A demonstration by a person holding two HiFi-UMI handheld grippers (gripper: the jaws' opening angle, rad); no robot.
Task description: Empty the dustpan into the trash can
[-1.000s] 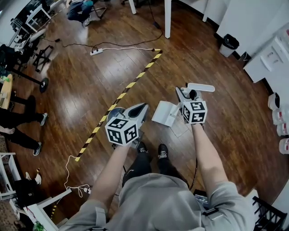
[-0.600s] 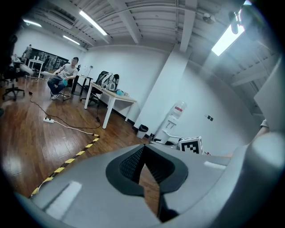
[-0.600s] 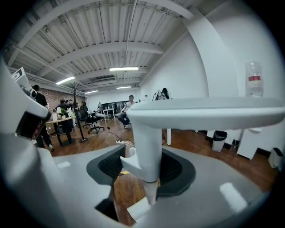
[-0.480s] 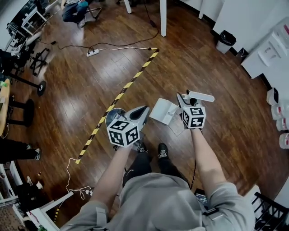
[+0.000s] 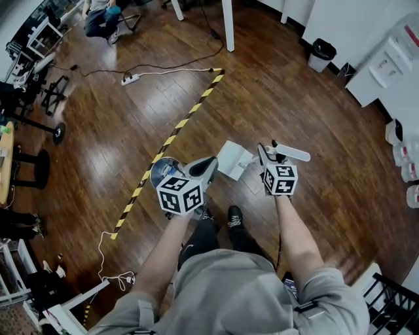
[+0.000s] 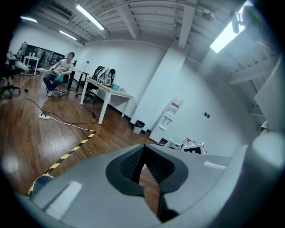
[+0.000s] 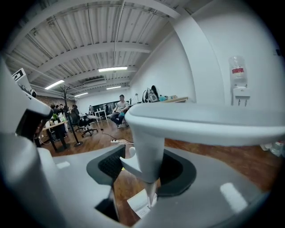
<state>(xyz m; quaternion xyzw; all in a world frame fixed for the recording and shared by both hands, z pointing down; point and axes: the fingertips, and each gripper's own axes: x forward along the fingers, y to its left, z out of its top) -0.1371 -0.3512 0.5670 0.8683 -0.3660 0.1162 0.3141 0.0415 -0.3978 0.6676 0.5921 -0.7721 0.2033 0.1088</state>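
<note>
My right gripper (image 5: 265, 157) is shut on the upright handle of a white dustpan (image 5: 232, 159), whose pan hangs low over the wooden floor to the left of the jaws. In the right gripper view the white handle (image 7: 147, 147) stands between the dark pads (image 7: 111, 167), with its flat top bar above them. My left gripper (image 5: 208, 163) is shut with nothing in it; its pads (image 6: 133, 162) meet at the tips. A round blue-grey bin (image 5: 162, 171) sits on the floor just under and left of it. A small black trash can (image 5: 321, 53) stands far off by the white wall.
Yellow-black tape (image 5: 177, 127) runs diagonally across the floor. A power strip with cable (image 5: 129, 79) lies beyond it, near a white table leg (image 5: 228, 26). White cabinets (image 5: 386, 72) line the right side. A seated person (image 5: 98, 19) and equipment stands (image 5: 39, 98) are at the far left.
Both grippers have come down and a little nearer to the body, the dustpan moving along in the right one. The view has shifted forward; the standing person's legs at left have left it.
</note>
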